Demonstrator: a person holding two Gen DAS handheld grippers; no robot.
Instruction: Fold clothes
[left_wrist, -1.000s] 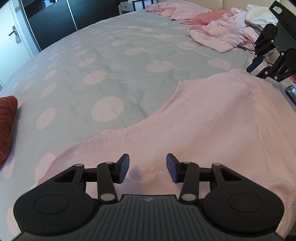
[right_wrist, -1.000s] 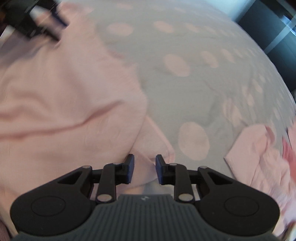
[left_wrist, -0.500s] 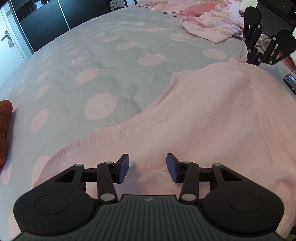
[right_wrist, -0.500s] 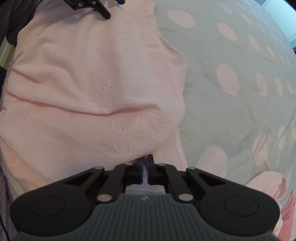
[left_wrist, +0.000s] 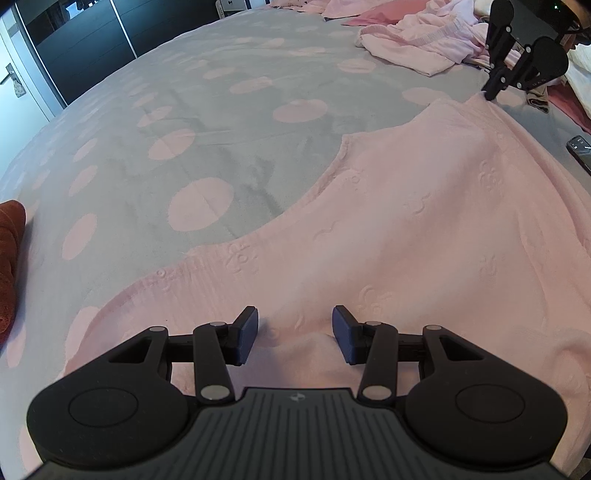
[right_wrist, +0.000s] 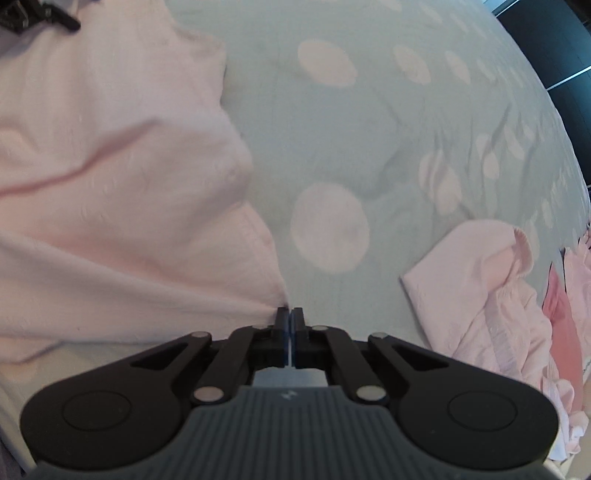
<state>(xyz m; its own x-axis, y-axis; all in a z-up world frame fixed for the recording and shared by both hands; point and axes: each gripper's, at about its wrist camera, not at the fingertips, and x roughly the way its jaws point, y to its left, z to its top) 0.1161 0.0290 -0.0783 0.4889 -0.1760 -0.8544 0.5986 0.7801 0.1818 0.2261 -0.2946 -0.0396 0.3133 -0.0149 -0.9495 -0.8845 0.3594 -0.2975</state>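
Pink garment (left_wrist: 424, 236): spread flat on the bed, embossed pattern up, one corner pulled taut toward the right hand-held gripper.
Bed cover (left_wrist: 221, 122): grey with pale pink dots, mostly bare beyond the garment.
Left hand-held gripper (left_wrist: 294, 338): released, pads apart, just over the garment's near edge, a low ridge of cloth between them, not pinched.
Right hand-held gripper (right_wrist: 290, 317): clenched on the garment's corner, pads pressed together with cloth between.
Pile of clothes (left_wrist: 417, 40): pink pieces, crumpled, at the far side of the bed.
Red cloth (left_wrist: 9, 258): at the left edge.
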